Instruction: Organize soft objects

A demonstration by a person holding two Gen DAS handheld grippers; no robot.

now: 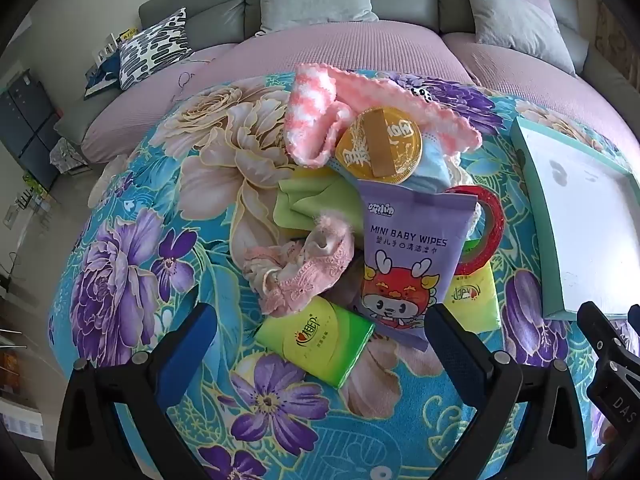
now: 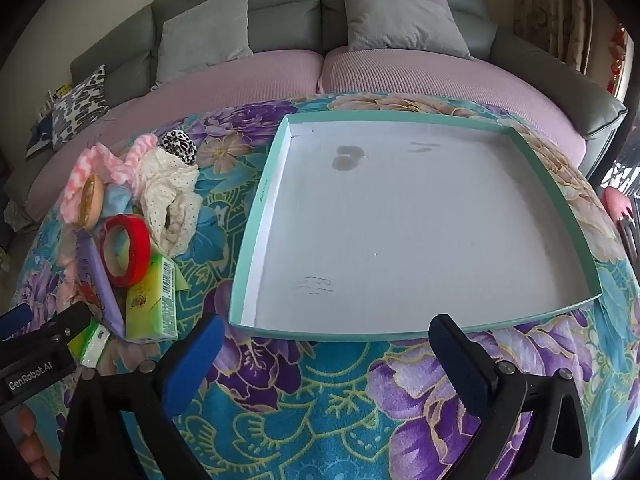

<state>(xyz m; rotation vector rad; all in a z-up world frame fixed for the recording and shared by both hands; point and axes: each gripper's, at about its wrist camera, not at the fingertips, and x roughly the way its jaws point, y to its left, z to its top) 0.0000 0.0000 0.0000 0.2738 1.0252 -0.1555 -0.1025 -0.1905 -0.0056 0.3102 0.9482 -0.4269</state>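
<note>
Soft things lie heaped on the floral tabletop (image 1: 132, 208), left of the teal-rimmed tray (image 2: 260, 196); I see only grey stains on its white floor. Topmost is a purple pack (image 1: 412, 248) reading "MINI BABY WIPES", with green tissue packs (image 1: 316, 344), red tape (image 2: 124, 250) and a pink knit cloth (image 1: 320, 108) around it. Both my left claw (image 1: 320, 344) and right claw (image 2: 326, 354) are spread wide, pinching nothing.

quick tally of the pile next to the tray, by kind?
Packets (purple baby wipes, green tissue packs): 3
Cloth pieces visible (pink knit, green cloth, pink lace, blue cloth, cream lace, leopard-print piece): 6
Red tape roll: 1
Gold round tin: 1
Total: 11; some may be hidden.
</note>
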